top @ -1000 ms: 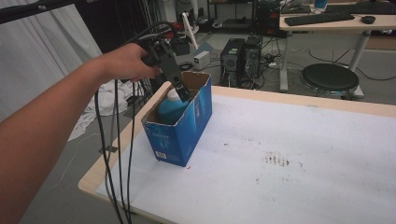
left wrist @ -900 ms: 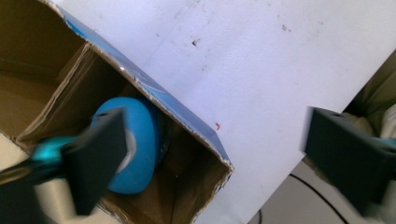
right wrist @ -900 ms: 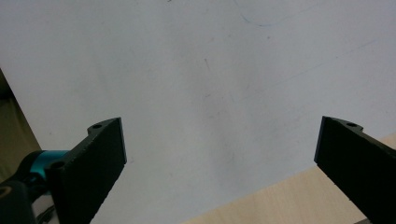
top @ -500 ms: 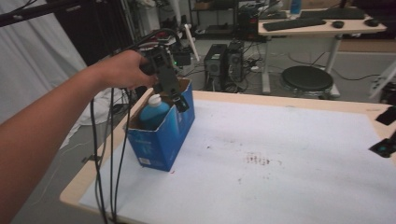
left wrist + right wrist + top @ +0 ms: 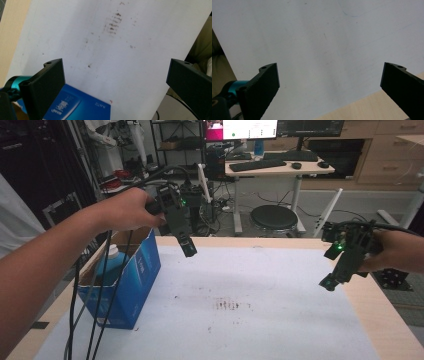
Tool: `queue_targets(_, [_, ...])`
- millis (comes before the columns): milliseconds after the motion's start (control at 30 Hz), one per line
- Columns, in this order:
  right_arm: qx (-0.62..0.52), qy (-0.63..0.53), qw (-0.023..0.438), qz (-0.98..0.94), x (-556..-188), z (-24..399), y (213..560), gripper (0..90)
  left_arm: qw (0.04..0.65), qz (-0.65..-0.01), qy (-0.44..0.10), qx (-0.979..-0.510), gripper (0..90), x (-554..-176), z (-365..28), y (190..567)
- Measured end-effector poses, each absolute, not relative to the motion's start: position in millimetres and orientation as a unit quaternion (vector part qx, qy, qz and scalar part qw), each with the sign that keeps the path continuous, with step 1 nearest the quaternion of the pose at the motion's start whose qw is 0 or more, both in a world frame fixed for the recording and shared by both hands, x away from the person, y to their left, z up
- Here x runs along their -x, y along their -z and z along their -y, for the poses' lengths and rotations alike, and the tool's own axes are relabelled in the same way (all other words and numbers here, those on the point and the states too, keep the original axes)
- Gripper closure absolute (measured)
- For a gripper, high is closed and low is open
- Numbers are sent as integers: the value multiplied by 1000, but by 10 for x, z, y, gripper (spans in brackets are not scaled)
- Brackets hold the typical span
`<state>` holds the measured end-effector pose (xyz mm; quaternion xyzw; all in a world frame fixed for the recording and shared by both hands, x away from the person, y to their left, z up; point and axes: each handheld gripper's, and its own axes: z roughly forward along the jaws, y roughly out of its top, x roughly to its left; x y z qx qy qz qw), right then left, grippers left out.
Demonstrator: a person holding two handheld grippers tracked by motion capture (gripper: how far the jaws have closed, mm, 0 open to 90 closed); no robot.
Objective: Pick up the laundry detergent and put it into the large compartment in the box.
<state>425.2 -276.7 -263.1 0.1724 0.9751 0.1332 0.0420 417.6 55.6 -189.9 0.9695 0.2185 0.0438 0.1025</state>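
A: Where does the left hand-held gripper (image 5: 187, 247) stand against the blue box (image 5: 131, 282)?

B: It hangs in the air just past the box's upper far corner, on the side toward the middle of the tabletop (image 5: 260, 320), tilted downward, clear of the box. The person's left hand (image 5: 127, 210) grips its body above the box's open top, and black cables (image 5: 95, 305) trail down from it across the box's near side.

A: And its jaws?

B: In the left gripper view they are spread wide with nothing between them. They have just been opening. That view looks down on the white sheet (image 5: 105, 45) and a corner of the box (image 5: 82, 107) just below the jaws.

A: What sits inside the box?

B: A blue bottle (image 5: 111, 265) with a white cap, upright in the open top, against the wall away from the table's middle. Neither tool touches it.

A: The right hand-held gripper (image 5: 332, 279)?

B: Well apart from the box, over the opposite edge of the white sheet, held in the right hand (image 5: 395, 251) and pointing down. In the right gripper view its jaws gape wide with nothing between them, above bare white sheet and a strip of wooden tabletop.

A: Anything between the box and that side?

B: A patch of dark smudges (image 5: 231, 304) on the sheet, nearer the box.
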Motion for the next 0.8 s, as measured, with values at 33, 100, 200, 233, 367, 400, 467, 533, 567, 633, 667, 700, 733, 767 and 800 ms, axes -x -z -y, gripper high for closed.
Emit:
queue_targets(33, [-171,-135,42,-975,-4257,2769,2632,12,98,-216,-43,-971,19,-4196,-507,1915])
queue_targets(100, [-170,-135,42,-975,-4257,2768,2633,12,94,-214,-37,-971,19,-4232,-422,1958])
queue_targets(200, [-168,-138,42,-975,-4254,2765,2630,12,88,-217,-25,-972,19,-4275,-316,2029])
queue_targets(233, [-167,-139,43,-975,-4258,2768,2630,12,86,-213,-26,-973,19,-4279,-289,2052])
queue_targets(367, [-169,-140,42,-975,-4264,2782,2631,12,100,-194,-32,-975,19,-4285,-202,2106])
queue_targets(400, [-166,-140,42,-975,-4267,2781,2636,12,102,-191,-34,-976,19,-4279,-181,2121])
queue_targets(467, [-166,-141,41,-975,-4265,2769,2648,12,103,-176,-40,-978,19,-4249,-144,2163])
queue_targets(533, [-164,-140,39,-976,-4259,2753,2656,12,99,-171,-39,-979,19,-4230,-123,2203])
queue_targets(567, [-163,-141,39,-976,-4260,2744,2664,12,96,-170,-36,-980,19,-4228,-117,2223])
queue_targets(633, [-162,-139,36,-976,-4262,2729,2680,12,93,-172,-34,-980,19,-4228,-111,2264])
queue_targets(667, [-160,-139,35,-977,-4263,2722,2689,12,90,-172,-36,-980,19,-4233,-111,2281])
queue_targets(700, [-159,-139,36,-977,-4265,2715,2696,12,88,-171,-35,-981,19,-4236,-112,2289])
queue_targets(733, [-159,-139,34,-977,-4266,2712,2700,12,87,-171,-31,-981,19,-4235,-114,2301])
queue_targets(767, [-157,-138,33,-977,-4268,2705,2707,12,87,-172,-30,-981,19,-4234,-117,2307])
queue_targets(800, [-156,-137,34,-978,-4271,2702,2708,12,86,-173,-31,-981,19,-4235,-120,2314])
